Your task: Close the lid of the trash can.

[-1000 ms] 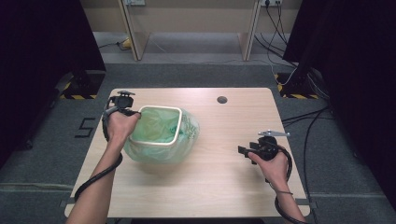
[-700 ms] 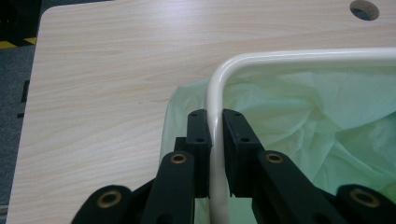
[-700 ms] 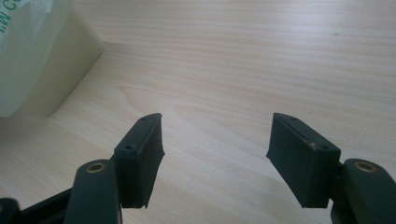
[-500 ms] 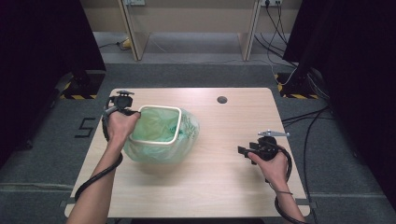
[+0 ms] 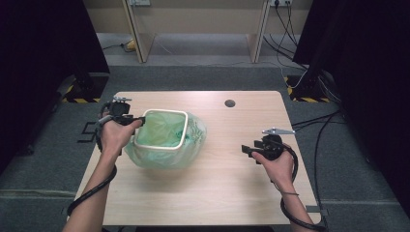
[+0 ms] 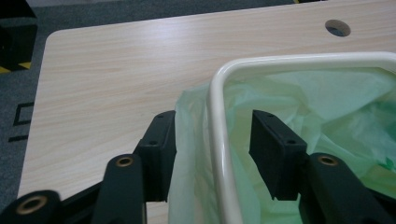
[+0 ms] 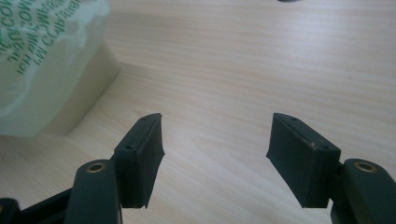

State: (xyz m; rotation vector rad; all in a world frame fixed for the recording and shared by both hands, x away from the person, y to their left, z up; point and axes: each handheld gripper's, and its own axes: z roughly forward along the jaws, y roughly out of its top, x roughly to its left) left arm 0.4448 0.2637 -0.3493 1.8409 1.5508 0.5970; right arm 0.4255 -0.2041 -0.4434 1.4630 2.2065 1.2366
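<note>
Since a second ago, my left gripper (image 6: 212, 154) has just been opening, releasing the bin rim (image 6: 218, 140) and green bag (image 6: 327, 107) at the table's (image 5: 241, 193) left. Right gripper (image 7: 215, 158) rests open, empty. I'd back away straight, avoiding snagging plastic.

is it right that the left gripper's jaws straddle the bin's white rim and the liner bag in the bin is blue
Not quite: the liner bag is green, not blue, as the left gripper view shows. The left gripper does straddle the white rim, its jaws having just been opening, pads clear of it.
</note>
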